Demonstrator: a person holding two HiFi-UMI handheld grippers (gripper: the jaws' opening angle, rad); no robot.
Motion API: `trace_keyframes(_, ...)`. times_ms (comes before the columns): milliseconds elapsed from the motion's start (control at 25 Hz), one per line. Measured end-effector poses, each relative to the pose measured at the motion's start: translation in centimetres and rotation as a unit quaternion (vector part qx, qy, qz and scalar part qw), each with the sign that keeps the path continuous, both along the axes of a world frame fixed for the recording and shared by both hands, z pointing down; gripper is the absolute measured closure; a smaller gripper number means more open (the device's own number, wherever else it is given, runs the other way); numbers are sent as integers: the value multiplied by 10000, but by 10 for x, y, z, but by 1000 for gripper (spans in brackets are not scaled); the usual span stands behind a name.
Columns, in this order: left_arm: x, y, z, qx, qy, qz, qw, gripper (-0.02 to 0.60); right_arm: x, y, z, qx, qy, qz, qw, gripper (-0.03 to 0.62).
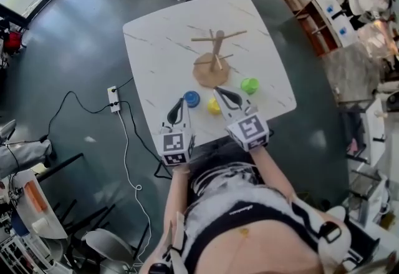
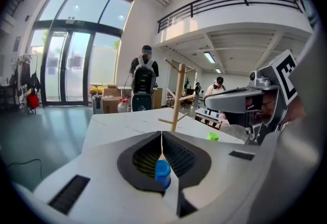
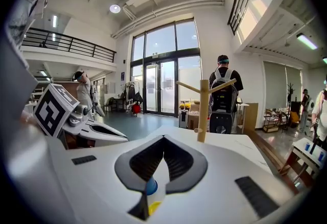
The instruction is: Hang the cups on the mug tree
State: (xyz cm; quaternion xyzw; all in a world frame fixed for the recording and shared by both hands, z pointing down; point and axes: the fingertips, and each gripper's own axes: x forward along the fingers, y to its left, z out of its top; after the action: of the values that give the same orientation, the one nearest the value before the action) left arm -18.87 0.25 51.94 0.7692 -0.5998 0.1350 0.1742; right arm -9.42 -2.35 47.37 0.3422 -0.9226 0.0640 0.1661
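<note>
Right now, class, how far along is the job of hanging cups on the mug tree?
Done: nothing; the mug tree has bare pegs. In hand: nothing; the left gripper and right gripper are shut and empty, above the table's near edge. Left: blue cup, yellow cup and green cup, all on the table.

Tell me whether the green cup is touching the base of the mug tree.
Apart. The head view shows a strip of bare white table between the green cup and the round wooden base of the mug tree.
</note>
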Motion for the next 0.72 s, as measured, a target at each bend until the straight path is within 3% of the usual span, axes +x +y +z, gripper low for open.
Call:
trace_keyframes(360, 4, -6, 9, -70, 42, 115, 9999, 571, -6, -8, 3, -19, 101, -19, 9999, 589)
trace_keyframes(720, 6, -15, 35, -415, -93, 34, 9991, 557, 7, -19, 18, -175, 31, -69, 9998, 589)
